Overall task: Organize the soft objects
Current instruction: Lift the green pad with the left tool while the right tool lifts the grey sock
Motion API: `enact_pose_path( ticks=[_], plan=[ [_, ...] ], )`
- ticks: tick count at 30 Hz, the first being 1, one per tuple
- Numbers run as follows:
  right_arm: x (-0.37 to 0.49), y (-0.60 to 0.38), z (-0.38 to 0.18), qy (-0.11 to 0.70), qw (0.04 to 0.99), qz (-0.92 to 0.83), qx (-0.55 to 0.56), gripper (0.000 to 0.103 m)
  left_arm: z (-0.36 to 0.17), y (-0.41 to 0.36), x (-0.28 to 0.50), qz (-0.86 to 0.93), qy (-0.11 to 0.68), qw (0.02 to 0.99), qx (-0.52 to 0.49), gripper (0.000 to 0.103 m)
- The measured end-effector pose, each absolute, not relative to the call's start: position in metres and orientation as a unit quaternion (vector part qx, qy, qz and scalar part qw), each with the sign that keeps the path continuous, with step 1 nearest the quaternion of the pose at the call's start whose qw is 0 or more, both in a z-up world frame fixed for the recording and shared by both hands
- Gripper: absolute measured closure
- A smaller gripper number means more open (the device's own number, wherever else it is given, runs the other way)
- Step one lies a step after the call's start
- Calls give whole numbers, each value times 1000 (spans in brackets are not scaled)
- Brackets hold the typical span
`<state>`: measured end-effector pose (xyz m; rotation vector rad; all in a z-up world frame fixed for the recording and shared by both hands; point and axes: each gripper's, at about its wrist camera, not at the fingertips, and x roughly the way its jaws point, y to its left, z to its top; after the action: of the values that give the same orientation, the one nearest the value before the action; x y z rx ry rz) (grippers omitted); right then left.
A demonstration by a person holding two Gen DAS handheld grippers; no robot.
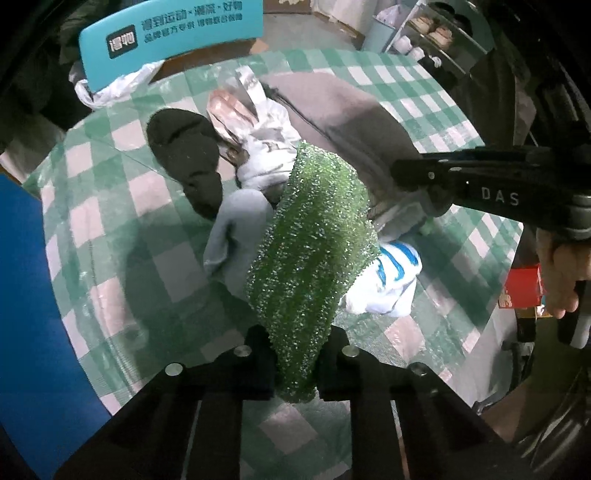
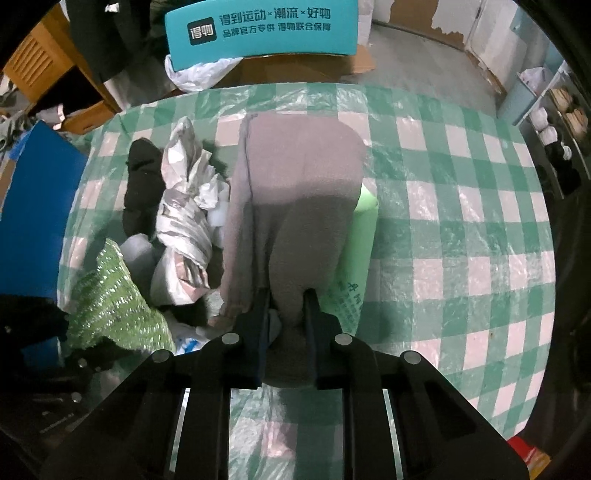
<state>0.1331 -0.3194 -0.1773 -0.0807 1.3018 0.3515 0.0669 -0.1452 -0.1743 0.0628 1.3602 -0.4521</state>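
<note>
Left claw [image 1: 295,363] grips green scrubber [image 1: 310,251]; right claw [image 2: 286,334] grips grey cloth [image 2: 295,192].

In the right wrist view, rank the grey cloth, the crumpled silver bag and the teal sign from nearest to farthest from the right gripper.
1. grey cloth: pinched in the right gripper, stretching ahead.
2. crumpled silver bag: ahead-left on the checked tablecloth.
3. teal sign: beyond the table's far edge.

— That green scrubbing cloth [image 1: 310,258] looks rough and glittery.
— And the grey cloth [image 2: 295,206] is soft, matt fleece. The checked table [image 2: 461,229] cover is glossy plastic film; the fingers [image 2: 258,332] are matt black.
</note>
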Motion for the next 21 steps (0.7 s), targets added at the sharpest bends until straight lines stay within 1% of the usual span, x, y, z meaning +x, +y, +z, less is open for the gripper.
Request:
enact_pose_path(
  ticks=[4, 21],
  plan=[
    [130, -319, -171, 596, 785, 162, -43, 87, -165, -139, 66, -200, 616, 761, 22, 91],
    [119, -323, -123, 551, 817, 171, -28, 92, -114, -112, 59, -178, 575, 798, -9, 91]
  ],
)
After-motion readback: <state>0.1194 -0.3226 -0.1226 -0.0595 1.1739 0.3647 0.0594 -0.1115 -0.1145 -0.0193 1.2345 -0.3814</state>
